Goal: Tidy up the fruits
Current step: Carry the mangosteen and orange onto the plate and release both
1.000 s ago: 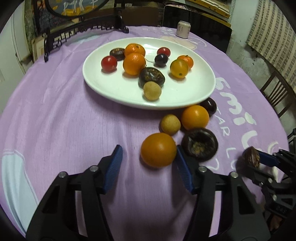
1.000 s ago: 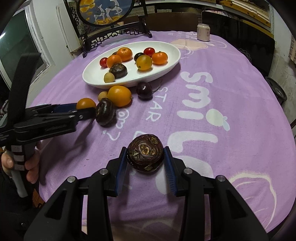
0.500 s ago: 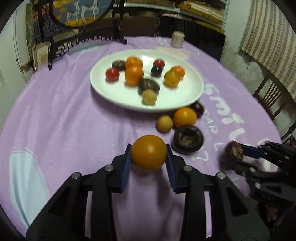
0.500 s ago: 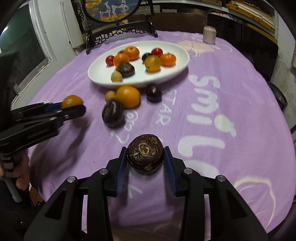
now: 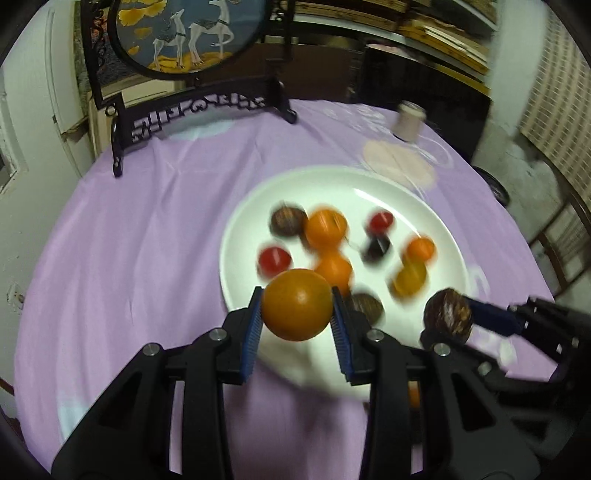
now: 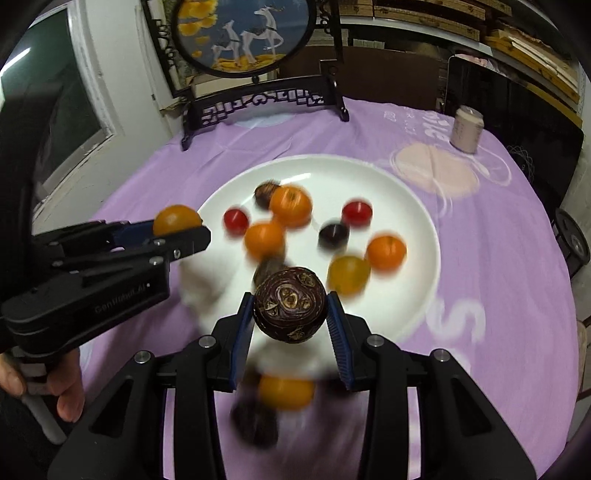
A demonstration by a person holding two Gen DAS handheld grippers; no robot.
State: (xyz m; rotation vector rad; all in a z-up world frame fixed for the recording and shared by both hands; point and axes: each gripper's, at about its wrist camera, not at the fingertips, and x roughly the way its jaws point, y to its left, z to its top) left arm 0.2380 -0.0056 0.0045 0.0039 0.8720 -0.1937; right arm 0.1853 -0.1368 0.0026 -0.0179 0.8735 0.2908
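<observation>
while the left gripper clamps its 2 blue pads on the sides of a round orange fruit, the right gripper is closed the same way on a dark brown fruit with a patterned, wrinkled top. both fruits hang in the air above the near edge of a white plate, which lies on a purple tablecloth. in the left wrist view the right gripper comes in from the lower right, its dark fruit over the plate's right rim; in the right wrist view the left gripper reaches in from the left, held by a hand, its orange fruit just at the plate's left rim. on the plate, all blurred, lie several orange fruits, 2 small red ones, a dark purple one, a yellowish one and brown ones. below the right jaws an orange fruit and a dark one rest on the cloth off the plate. at the far side stand a pale can and a black carved stand with a round deer picture.
</observation>
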